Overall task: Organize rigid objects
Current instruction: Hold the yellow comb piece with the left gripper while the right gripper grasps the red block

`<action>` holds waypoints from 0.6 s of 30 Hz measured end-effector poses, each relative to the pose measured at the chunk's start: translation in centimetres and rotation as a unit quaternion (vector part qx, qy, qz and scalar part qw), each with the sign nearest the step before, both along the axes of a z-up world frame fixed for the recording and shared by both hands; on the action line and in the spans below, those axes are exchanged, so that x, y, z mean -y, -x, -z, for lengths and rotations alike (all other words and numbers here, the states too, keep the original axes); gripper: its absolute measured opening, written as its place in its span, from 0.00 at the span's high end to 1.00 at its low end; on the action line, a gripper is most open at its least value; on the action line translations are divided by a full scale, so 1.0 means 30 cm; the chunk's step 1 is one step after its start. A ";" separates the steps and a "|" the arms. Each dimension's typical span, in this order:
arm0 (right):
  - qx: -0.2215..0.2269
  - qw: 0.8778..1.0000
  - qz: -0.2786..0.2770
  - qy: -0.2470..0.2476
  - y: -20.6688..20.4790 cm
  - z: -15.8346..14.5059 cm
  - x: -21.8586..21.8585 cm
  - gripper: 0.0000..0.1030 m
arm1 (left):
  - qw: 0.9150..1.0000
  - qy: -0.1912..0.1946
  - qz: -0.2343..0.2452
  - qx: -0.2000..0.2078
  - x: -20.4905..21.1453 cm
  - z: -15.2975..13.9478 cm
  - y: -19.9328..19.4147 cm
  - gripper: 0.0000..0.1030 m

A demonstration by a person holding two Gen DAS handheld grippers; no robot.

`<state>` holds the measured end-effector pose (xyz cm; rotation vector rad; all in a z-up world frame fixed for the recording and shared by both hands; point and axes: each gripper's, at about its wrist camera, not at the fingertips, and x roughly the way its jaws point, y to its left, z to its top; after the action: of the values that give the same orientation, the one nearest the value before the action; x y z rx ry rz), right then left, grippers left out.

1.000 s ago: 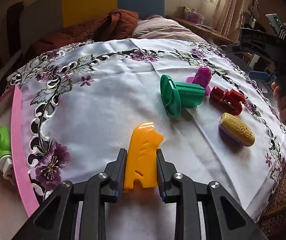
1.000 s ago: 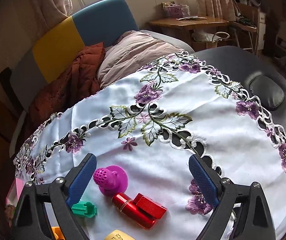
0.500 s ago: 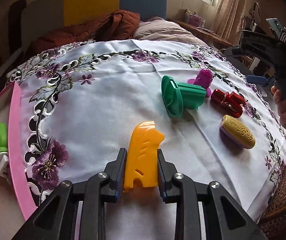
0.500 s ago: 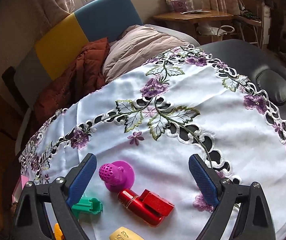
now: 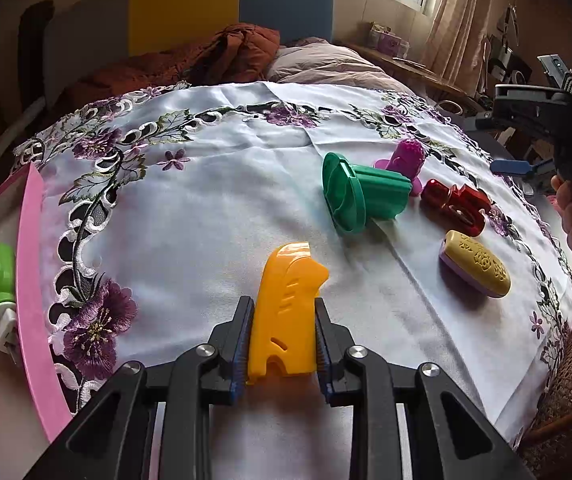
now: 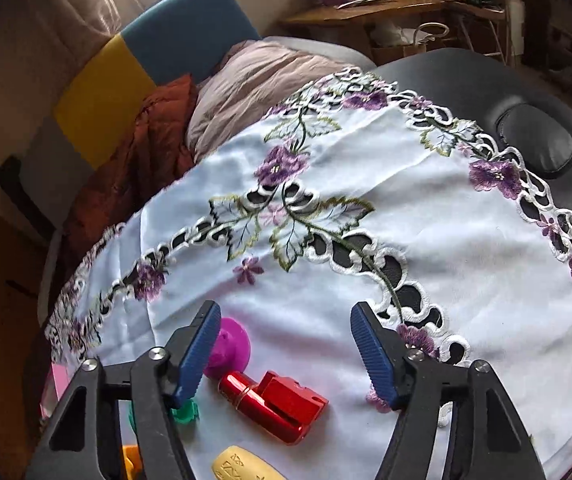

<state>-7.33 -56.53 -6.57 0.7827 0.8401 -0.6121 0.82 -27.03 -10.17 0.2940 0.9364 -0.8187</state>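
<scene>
Right now I have the left gripper (image 5: 282,334) clamped on the yellow piece (image 5: 286,316) above the desk, ready for the pink tray (image 5: 31,280), while the right gripper (image 6: 286,354), jaws just narrowed yet empty, must drop onto the red toy (image 6: 273,402).

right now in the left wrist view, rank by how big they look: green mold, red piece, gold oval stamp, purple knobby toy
1. green mold
2. gold oval stamp and red piece: look about alike, and the stamp lies nearer the camera, so unranked
3. purple knobby toy: smallest, but farthest and partly hidden
</scene>
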 end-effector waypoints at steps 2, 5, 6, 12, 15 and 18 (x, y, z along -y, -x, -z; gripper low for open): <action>-0.030 0.999 -0.026 0.004 -0.028 0.024 -0.024 0.51 | 1.000 0.001 0.000 -0.001 0.000 0.001 -0.002 0.73; -0.063 0.996 -0.067 0.010 -0.058 0.049 -0.062 0.56 | 1.000 0.004 0.002 -0.005 -0.004 0.001 -0.005 0.73; -0.076 0.994 -0.080 0.012 -0.065 0.058 -0.074 0.56 | 1.000 0.005 0.001 -0.007 -0.004 0.000 -0.007 0.73; -0.111 0.991 -0.077 0.013 -0.040 0.086 -0.066 0.55 | 1.000 0.011 0.000 -0.013 -0.008 0.000 -0.011 0.73; -0.111 0.993 -0.034 0.011 0.000 0.088 -0.018 0.55 | 1.000 0.012 -0.001 -0.015 -0.010 0.000 -0.012 0.73; -0.101 0.995 -0.006 0.020 0.026 0.067 0.011 0.55 | 1.000 0.013 -0.002 -0.015 -0.009 0.000 -0.012 0.73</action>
<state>-8.10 -56.88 -8.59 0.6854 1.0146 -0.7031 1.19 -26.75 -10.16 0.2586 0.9539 -0.8325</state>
